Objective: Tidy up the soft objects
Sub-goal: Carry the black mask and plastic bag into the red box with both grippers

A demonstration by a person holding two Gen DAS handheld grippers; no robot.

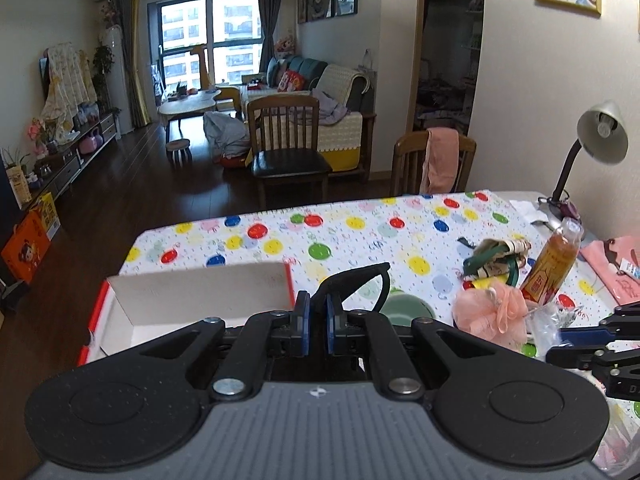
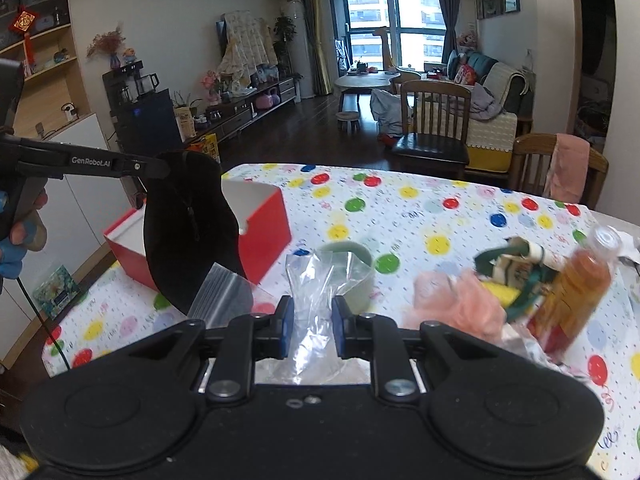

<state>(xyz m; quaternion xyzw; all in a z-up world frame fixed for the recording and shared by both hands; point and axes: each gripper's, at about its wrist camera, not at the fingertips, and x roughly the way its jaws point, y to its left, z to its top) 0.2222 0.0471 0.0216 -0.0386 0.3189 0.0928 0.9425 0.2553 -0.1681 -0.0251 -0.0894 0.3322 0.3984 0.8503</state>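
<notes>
Left wrist: left gripper (image 1: 317,316) clenched on black cloth (image 1: 352,280), lifted beside box (image 1: 200,292) near table's left edge.
Right wrist: "GenRobot.AI" read on left gripper's arm; cloth hung limp, dark. Right gripper (image 2: 312,328) pinched clear bag (image 2: 320,300).

Left gripper (image 1: 318,314) clamps black fabric (image 1: 352,280) beside red-edged box (image 1: 200,292).

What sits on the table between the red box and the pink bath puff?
A pale green cup, standing on the dotted tablecloth between the red box and the pink puff. The right wrist view shows it best, partly behind a clear plastic bag.
</notes>
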